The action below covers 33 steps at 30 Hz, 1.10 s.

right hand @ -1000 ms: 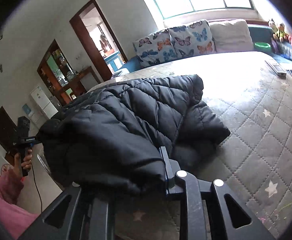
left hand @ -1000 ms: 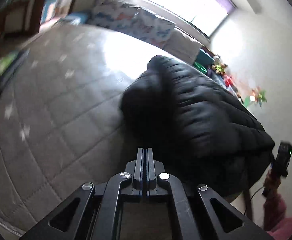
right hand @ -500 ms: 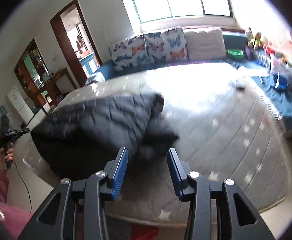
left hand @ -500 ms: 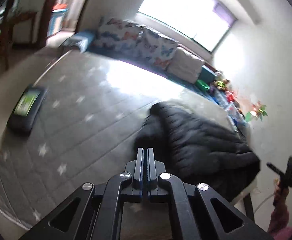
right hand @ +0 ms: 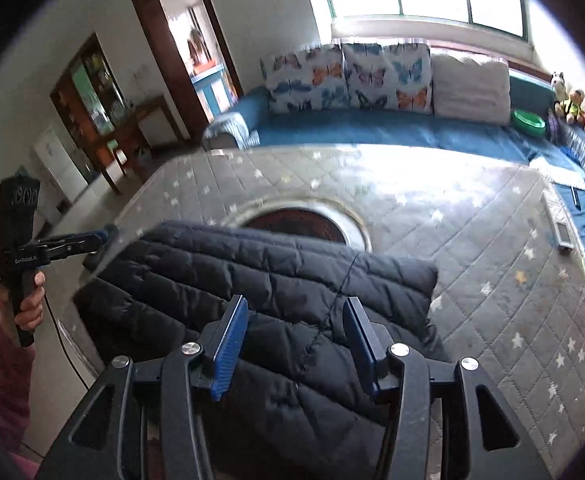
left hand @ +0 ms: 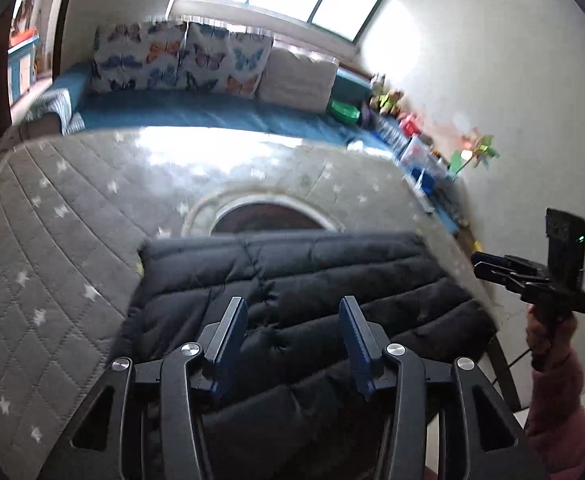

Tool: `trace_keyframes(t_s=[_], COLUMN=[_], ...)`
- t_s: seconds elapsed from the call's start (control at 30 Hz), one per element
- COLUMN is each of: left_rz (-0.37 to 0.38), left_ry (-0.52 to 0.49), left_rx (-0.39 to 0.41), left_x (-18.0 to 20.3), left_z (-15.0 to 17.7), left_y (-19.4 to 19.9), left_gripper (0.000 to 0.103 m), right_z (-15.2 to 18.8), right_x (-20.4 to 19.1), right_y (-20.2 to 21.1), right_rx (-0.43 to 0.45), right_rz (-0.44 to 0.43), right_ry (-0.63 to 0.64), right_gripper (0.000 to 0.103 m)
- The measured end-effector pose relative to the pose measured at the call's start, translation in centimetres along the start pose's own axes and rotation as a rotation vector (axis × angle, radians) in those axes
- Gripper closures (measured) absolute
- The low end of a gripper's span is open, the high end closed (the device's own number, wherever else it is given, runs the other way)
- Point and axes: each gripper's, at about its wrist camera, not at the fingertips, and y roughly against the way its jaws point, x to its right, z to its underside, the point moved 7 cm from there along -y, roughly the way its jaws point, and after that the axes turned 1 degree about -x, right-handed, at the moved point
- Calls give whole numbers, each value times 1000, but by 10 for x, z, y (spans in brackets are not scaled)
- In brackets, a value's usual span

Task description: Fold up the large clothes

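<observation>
A black quilted puffer jacket point(left hand: 292, 280) lies folded into a flat rectangle at the near edge of a grey star-patterned quilted table cover point(left hand: 52, 248); it also shows in the right wrist view point(right hand: 272, 292). My left gripper point(left hand: 292, 312) is open and empty, held above the jacket. My right gripper point(right hand: 294, 314) is open and empty, also above the jacket. In the left wrist view the right gripper point(left hand: 492, 266) appears at the right, beyond the jacket's end. In the right wrist view the left gripper point(right hand: 92, 240) appears at the left, beyond the jacket's other end.
A round dark opening point(right hand: 304, 220) sits in the table cover just behind the jacket. A blue sofa point(right hand: 372, 132) with butterfly cushions runs along the far side under the window. Toys and boxes point(left hand: 412, 140) line the right wall. A doorway point(right hand: 196, 60) is at the back left.
The left gripper went from shut to open. The right gripper released the jacket edge and opened. Both pulled back and up; the jacket now lies flat and folded.
</observation>
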Motion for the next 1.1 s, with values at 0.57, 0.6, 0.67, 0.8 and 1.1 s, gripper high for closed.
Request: trace_keyframes(t_s=[0.57,0.6,0.67,0.8,1.1], left_rz=[165,175,172,104,25], left_ry=[151,161,150,101,29], left_rx=[19,29,43,62,75], left_x=[-50,-52,-53,-49,-37], left_z=[75,79,85,92,102], left_y=[-64,-66,-68,-76,-79], left_gripper=[52,52,52,54,54], right_z=[97,100,105,107,67], right_x=[31,32,31,26,20], right_y=[-32,-31,-30,-33,-6], right_rx=[-70,-58,-34,4,-22], right_rz=[21,17,24,68,19], right_ry=[-21,-31,-26,14,-16], right_gripper=[46,46,46,45,43])
